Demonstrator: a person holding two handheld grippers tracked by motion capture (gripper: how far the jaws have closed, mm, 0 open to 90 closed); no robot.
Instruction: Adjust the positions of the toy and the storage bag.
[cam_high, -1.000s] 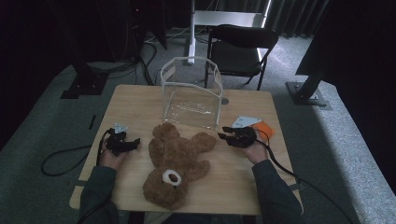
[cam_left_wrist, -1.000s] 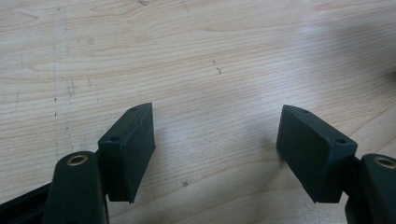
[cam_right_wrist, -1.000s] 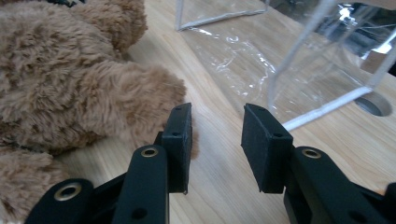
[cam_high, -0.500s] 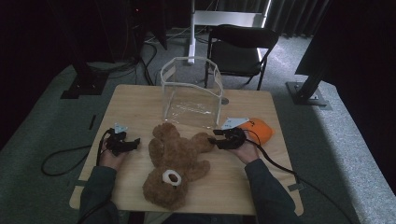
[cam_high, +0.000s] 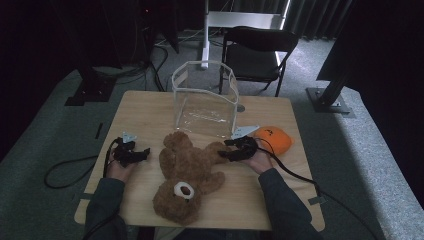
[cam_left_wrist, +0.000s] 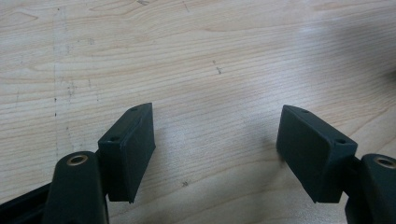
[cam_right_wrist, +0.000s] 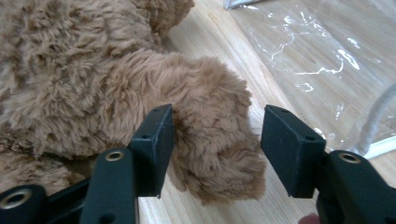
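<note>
A brown teddy bear lies on its back in the middle of the wooden table, head toward the person. My right gripper reaches in from the right at one of its far limbs. In the right gripper view that furry paw sits between the jaws of my right gripper, which have just been opening. The left pad brushes the fur and the right pad stands clear of it. My left gripper rests left of the bear, and the left gripper is open over bare wood.
A clear plastic box stands upright behind the bear at the table's far middle. An orange plush toy lies just right of the right hand. Cables trail from both grippers off the table's sides. A dark chair stands beyond the table.
The right gripper has moved left from beside the orange toy to the bear's paw, and its jaws have spread wider. The left hand has stayed where it was.
</note>
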